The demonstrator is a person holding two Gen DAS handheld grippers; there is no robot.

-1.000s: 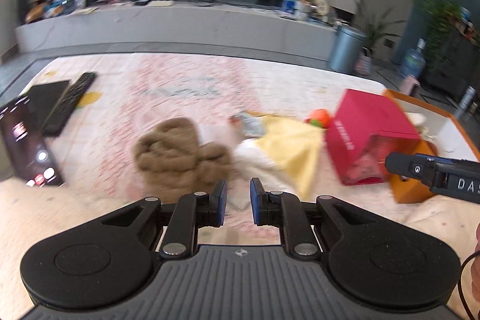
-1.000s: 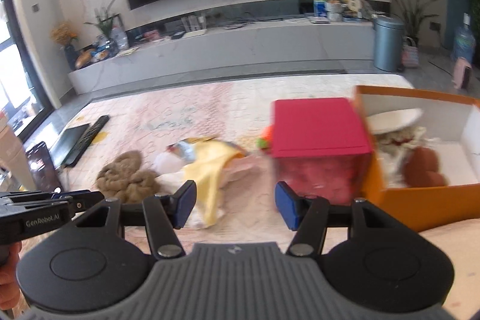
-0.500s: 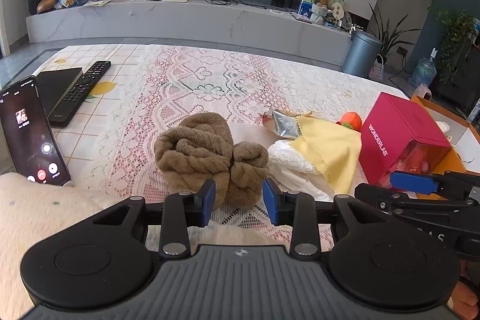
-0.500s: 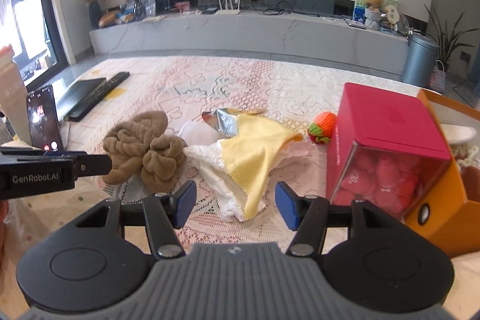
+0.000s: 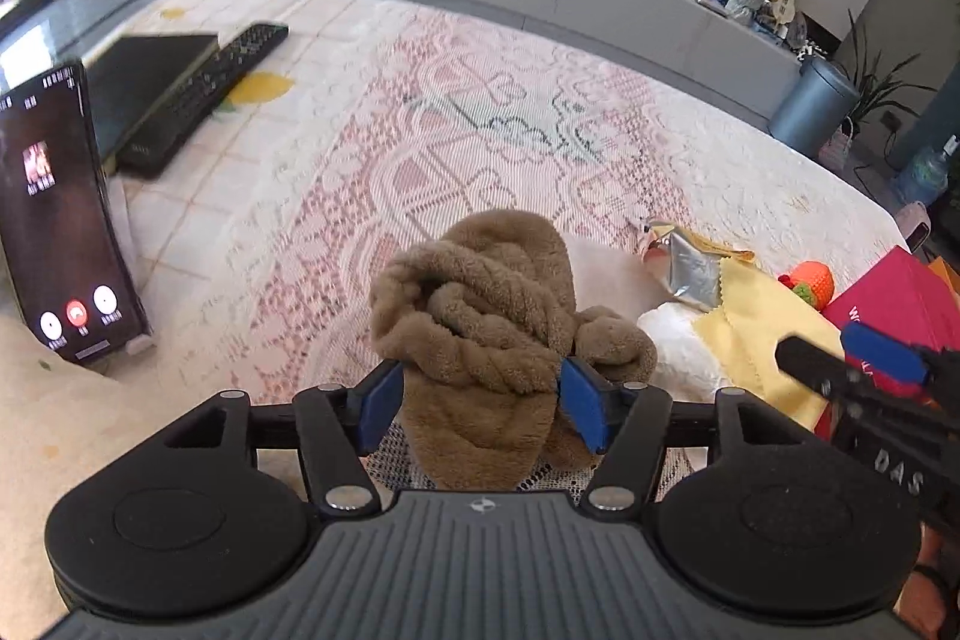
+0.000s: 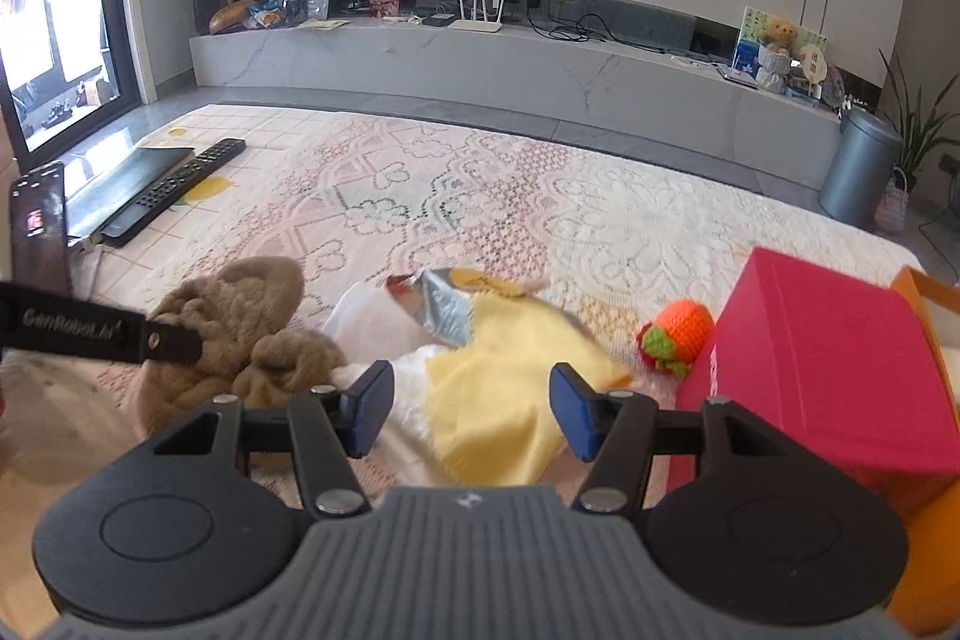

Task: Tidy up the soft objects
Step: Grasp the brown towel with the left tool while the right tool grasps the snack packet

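Slippage is risked: the left gripper, jaws just opened wide, straddles the twisted brown plush towel unclamped; the right gripper stands apart over the near yellow cloth.

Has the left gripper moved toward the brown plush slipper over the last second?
Yes. The left gripper has closed in on the brown plush slipper, which fills more of its view; its jaws have just been opening and now straddle it.

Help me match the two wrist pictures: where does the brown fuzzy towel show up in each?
Left wrist view: the brown towel sits low in the centre, between the open fingers of the left gripper.
Right wrist view: the same towel lies at lower left, partly behind the left gripper's black finger.
Shared landmark: the yellow cloth just right of it.
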